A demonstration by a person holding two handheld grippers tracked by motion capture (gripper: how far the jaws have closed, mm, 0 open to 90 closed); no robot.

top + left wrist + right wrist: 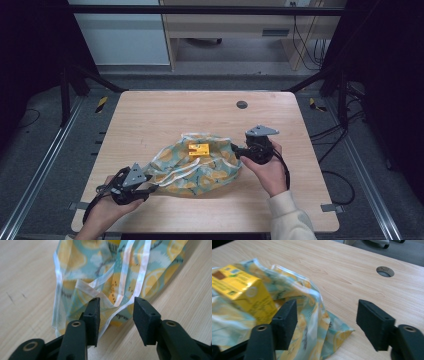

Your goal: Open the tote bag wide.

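A teal and yellow lemon-print cloth bag with white straps lies crumpled on the middle of the table. A small yellow carton rests on top of it and appears close up as the carton in the right gripper view. My left gripper is open at the bag's near-left corner, its jaws either side of a white strap. My right gripper is open at the bag's right edge, with folds of the bag between its jaws.
The wooden table has a round cable hole at the back right. Dark frame rails and cables run along both sides. A desk and cabinet stand beyond the far edge.
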